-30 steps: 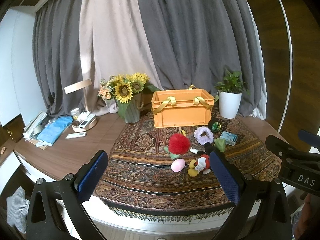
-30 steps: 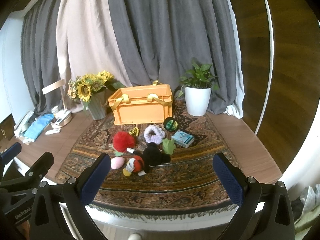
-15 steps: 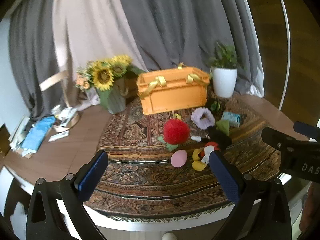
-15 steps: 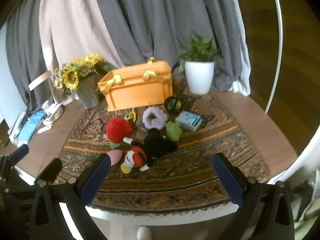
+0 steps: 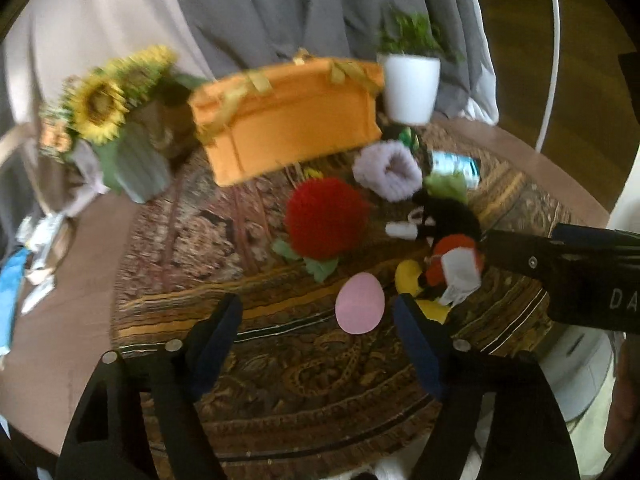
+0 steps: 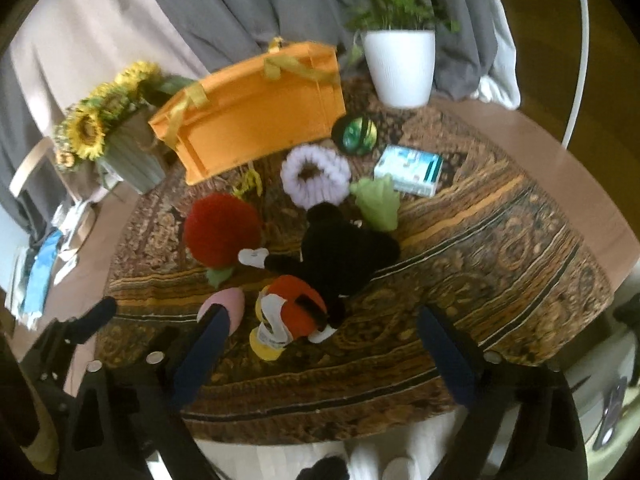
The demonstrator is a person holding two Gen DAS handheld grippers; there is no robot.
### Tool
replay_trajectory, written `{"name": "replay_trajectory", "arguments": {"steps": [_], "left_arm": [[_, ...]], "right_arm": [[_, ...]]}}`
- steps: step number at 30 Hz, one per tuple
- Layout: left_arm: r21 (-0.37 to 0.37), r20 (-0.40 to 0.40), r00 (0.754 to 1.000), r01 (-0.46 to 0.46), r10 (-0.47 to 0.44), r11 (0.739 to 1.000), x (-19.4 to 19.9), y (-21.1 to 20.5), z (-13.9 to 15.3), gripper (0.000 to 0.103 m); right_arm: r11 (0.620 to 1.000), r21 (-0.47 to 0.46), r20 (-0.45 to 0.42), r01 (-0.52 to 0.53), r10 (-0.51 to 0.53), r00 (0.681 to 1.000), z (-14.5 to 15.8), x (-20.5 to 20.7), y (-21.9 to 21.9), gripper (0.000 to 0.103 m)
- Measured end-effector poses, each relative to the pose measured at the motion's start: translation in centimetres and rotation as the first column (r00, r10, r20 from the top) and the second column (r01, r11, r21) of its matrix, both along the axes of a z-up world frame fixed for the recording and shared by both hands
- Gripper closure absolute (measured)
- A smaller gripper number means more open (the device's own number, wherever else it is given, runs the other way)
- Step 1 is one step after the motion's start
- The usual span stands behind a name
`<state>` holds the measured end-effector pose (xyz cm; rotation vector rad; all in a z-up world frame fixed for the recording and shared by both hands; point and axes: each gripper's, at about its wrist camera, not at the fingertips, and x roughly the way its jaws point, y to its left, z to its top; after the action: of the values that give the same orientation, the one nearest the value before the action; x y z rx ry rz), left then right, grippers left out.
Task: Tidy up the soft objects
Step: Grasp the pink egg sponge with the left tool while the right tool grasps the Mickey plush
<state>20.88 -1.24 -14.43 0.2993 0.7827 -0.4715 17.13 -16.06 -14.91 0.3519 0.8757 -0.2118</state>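
Soft objects lie grouped on a patterned woven rug point(image 5: 208, 240) covering a round wooden surface point(image 5: 72, 344).

Left wrist view: the left gripper point(image 5: 318, 332) hangs over the near edge of the rug. Its fingers point(image 5: 218, 332) have just been closing and stand moderately apart, with nothing between them. A pink egg-shaped soft toy point(image 5: 359, 303) lies just beyond the right finger. Behind it lie a red fluffy pompom with green leaves point(image 5: 326, 218), a lilac fluffy ring point(image 5: 386, 170) and a black plush mouse with red shorts and yellow shoes point(image 5: 450, 240). An orange plastic crate with yellow ribbon handles point(image 5: 288, 120) stands at the back, between a sunflower bouquet in a green vase point(image 5: 116, 120) and a white potted plant point(image 5: 410, 84). The picture is motion-blurred.

Right wrist view: the right gripper point(image 6: 328, 344) hangs over the near rug edge. Its fingers point(image 6: 448, 352) have just been closing and stand wide, gripping nothing; the plush mouse point(image 6: 340, 256) lies just ahead, its feet between the fingertips. The pink egg point(image 6: 224, 306) sits beside the left finger. The pompom point(image 6: 222, 230), the lilac ring point(image 6: 316, 176), a green cloth piece point(image 6: 378, 200), a green ball point(image 6: 355, 130) and a light-blue box point(image 6: 410, 170) lie before the crate point(image 6: 256, 112).
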Motion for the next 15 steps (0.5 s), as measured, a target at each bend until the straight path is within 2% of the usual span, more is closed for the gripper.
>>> {"name": "replay_trajectory", "arguments": {"steps": [1,5,7,15], "left_arm": [[0.002,-0.031,0.999,0.017,-0.017,1.0,0.7,-0.2,-0.6,0.034],[-0.003,-0.111,0.99,0.083,-0.083,0.997,2.5,-0.8,-2.3,0.04],[0.002,-0.125,0.985,0.117,-0.116,0.993,3.0,-1.2,-2.8,0.045],[0.011,-0.161,0.954,0.256,-0.251,0.967,3.6,-3.0,-4.3,0.05]], "right_arm": [[1.0,0.015,-0.014,0.003,-0.003,1.0,-0.5,0.5,0.1,0.021],[0.998,0.052,-0.054,0.022,-0.02,0.998,-1.7,1.7,0.4,0.028],[0.998,0.062,-0.067,0.031,-0.027,0.997,-2.1,2.3,0.6,0.032],[0.992,0.106,-0.11,0.073,-0.061,0.992,-3.4,3.8,0.5,0.05]]}}
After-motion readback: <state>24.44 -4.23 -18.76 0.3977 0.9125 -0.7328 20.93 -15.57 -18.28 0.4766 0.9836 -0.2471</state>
